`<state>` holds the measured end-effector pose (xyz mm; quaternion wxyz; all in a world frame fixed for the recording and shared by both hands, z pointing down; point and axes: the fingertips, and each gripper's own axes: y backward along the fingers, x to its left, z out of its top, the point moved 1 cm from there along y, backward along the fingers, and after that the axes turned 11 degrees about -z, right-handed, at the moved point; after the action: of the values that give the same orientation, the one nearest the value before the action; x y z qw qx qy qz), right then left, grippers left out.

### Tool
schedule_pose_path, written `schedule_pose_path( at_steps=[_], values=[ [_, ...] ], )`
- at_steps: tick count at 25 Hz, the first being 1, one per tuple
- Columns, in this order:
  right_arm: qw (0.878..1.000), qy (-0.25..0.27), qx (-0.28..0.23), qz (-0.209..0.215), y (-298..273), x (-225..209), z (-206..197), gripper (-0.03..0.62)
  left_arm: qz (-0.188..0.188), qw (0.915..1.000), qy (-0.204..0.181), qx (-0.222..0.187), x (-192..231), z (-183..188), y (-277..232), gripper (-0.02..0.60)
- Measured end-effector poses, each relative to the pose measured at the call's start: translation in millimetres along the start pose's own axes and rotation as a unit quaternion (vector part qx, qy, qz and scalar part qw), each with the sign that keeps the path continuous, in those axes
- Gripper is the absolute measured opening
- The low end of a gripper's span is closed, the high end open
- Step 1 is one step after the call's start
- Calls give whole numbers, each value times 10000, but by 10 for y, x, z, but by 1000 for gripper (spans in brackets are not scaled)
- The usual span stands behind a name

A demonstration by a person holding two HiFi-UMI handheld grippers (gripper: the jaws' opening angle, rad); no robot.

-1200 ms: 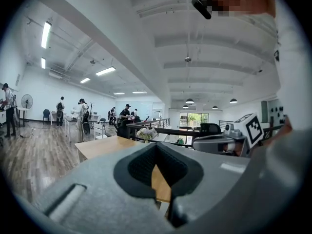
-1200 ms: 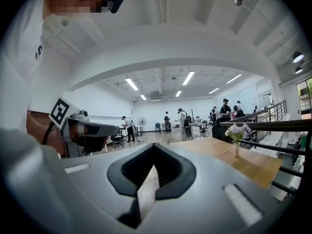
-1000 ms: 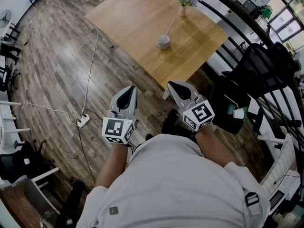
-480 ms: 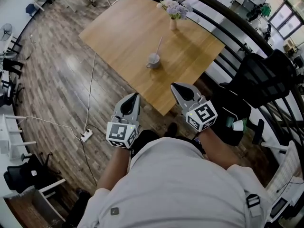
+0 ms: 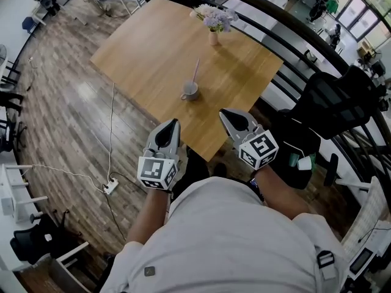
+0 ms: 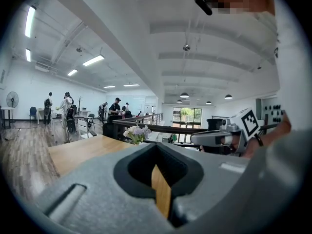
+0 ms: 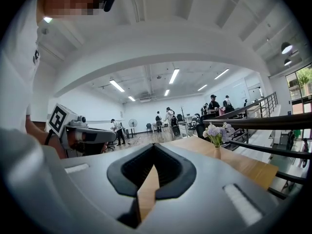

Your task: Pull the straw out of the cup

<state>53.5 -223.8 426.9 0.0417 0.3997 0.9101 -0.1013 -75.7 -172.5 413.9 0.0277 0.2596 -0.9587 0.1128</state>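
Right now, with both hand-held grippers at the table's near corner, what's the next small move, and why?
Probably reach the right hand-held gripper forward over the table toward the straw, opening its jaws on the way. The straw stands in the cup, well beyond both grippers. The right one and the left hand-held gripper are both shut with nothing between their jaws.

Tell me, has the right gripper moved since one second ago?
Yes. The right gripper moved toward the wooden table, now at its near corner.
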Motion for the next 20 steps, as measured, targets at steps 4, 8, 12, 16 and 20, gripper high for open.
schedule_pose_path(
  at_steps=[4, 8, 12, 16, 20],
  values=[
    [9998, -85, 144, -124, -283, -132, -37, 9, -94, 9999, 67, 8, 267, 30, -205, 5],
    [9988, -216, 380, -213, -675, -229, -140, 15, -192, 9996, 190, 103, 611, -48, -404, 5],
    [9971, -301, 620, -318, -1021, -334, -283, 42, -378, 9986, 341, 169, 911, -149, -665, 5],
    [9943, -465, 863, -425, -1382, -454, -472, 78, -540, 9971, 437, 313, 1205, -268, -892, 5],
    [9913, -580, 1064, -509, -1767, -596, -643, 103, -674, 9958, 425, 443, 1530, -340, -1128, 5]
  ],
)
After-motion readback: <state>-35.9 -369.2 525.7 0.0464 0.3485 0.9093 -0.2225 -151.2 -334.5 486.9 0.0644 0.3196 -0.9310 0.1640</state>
